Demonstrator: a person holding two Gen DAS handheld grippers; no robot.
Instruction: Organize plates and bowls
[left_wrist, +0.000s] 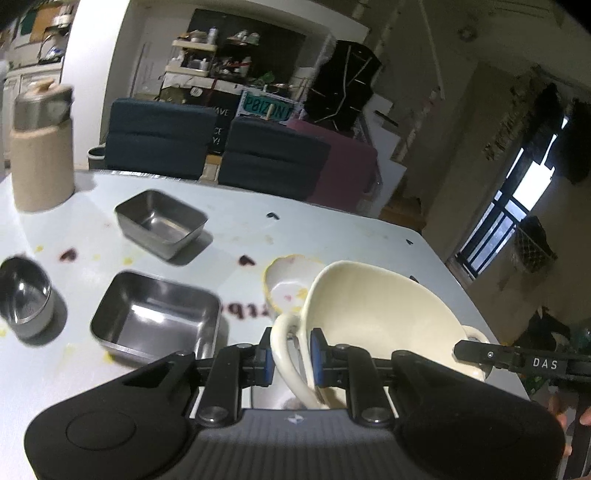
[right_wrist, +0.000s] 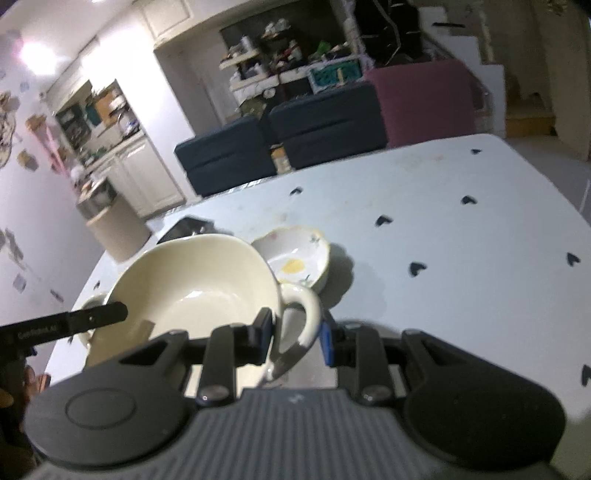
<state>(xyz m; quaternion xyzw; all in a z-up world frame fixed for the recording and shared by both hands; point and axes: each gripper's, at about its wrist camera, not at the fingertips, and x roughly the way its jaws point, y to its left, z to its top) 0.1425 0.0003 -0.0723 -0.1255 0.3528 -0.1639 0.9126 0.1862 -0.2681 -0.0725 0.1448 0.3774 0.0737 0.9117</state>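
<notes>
A cream two-handled bowl (left_wrist: 373, 306) hangs tilted above the pale blue table (left_wrist: 332, 229), carried by both grippers. My left gripper (left_wrist: 291, 354) is shut on one loop handle (left_wrist: 286, 350). My right gripper (right_wrist: 295, 332) is shut on the other loop handle (right_wrist: 304, 314) of the cream bowl (right_wrist: 192, 280). The right gripper's finger shows past the bowl's far side in the left wrist view. A small patterned bowl (left_wrist: 288, 277) with a yellow rim rests on the table just beyond the cream one; in the right wrist view this small patterned bowl (right_wrist: 295, 258) lies right of the cream bowl.
Two rectangular steel tins (left_wrist: 159, 314) (left_wrist: 162, 221) and a round steel cup (left_wrist: 26, 295) stand at the left, with a beige jar (left_wrist: 40, 147) behind. Dark blue cushions (left_wrist: 273, 155) lie past the far edge. Bare heart-patterned tabletop (right_wrist: 461, 240) stretches to the right.
</notes>
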